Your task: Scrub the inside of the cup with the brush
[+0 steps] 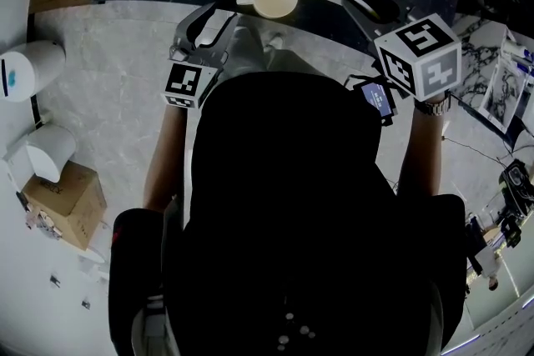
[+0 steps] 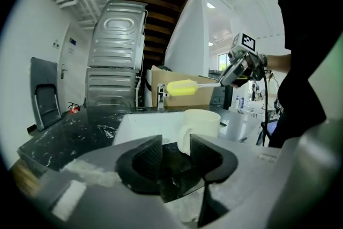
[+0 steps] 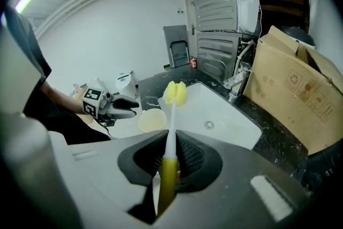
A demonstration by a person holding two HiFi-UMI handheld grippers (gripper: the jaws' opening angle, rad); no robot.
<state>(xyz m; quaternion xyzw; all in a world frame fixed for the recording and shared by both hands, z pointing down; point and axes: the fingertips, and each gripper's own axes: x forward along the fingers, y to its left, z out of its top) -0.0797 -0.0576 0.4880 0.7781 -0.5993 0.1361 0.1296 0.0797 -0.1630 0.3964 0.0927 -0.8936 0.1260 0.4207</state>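
We hold the brush (image 3: pixel 172 118) in the right hand-held gripper (image 3: pixel 170 155), whose ribbed black pads clamp its glossy yellow handle. A thin white shaft ends in a soft yellow sponge head above the smooth white sink (image 3: pixel 230 118). The cup (image 2: pixel 202 125), cream, glossy and cylindrical with a loop handle, stands upright on the dark veined counter (image 3: pixel 276 139) just beside the sink. Our left hand-held gripper (image 2: pixel 176 150) is wide apart, its pads off the cup's handle just ahead.
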